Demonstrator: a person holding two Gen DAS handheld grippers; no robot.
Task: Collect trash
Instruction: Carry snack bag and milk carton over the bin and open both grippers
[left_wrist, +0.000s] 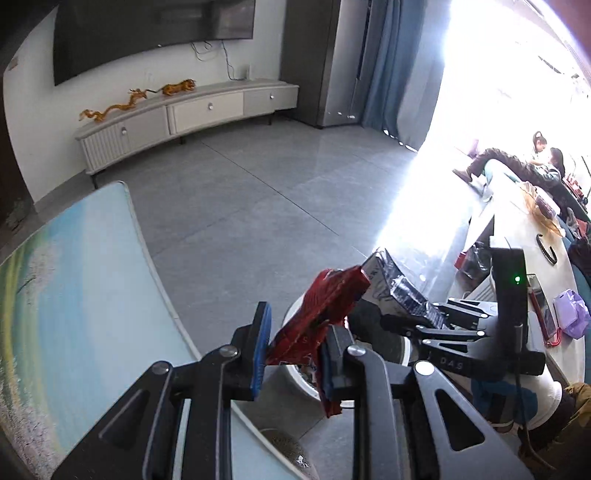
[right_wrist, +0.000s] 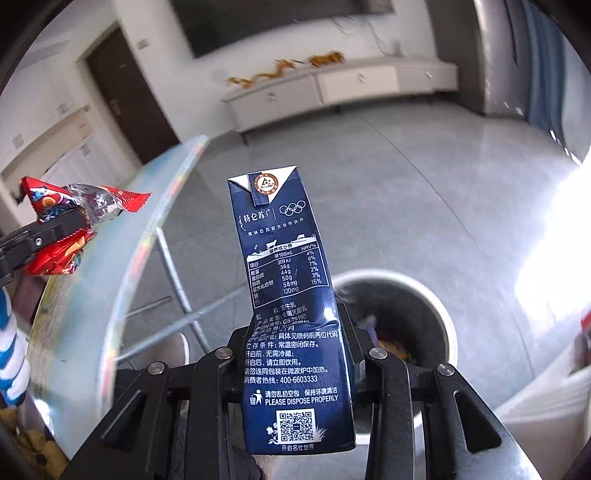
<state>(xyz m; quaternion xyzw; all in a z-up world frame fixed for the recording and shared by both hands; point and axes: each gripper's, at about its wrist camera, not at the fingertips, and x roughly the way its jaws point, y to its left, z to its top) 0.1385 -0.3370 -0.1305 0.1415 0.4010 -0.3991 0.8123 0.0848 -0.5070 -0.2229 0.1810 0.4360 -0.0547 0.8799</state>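
The left tongs (left_wrist: 295, 350) are pinching a red wrapper (left_wrist: 317, 314), the right tongs (right_wrist: 295, 362) are squeezing a blue carton (right_wrist: 291, 295), both hanging over the bin (right_wrist: 439, 306) at the carton's four o'clock, probably for dropping in.

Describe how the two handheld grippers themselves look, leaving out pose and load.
Both are black linkage frames with triangular cut-outs and round silver pivot pins. The left gripper has blue ribbed pads on its fingers. The right gripper, seen from the left wrist, carries an upright black module with a green light and pale lettering on its body.
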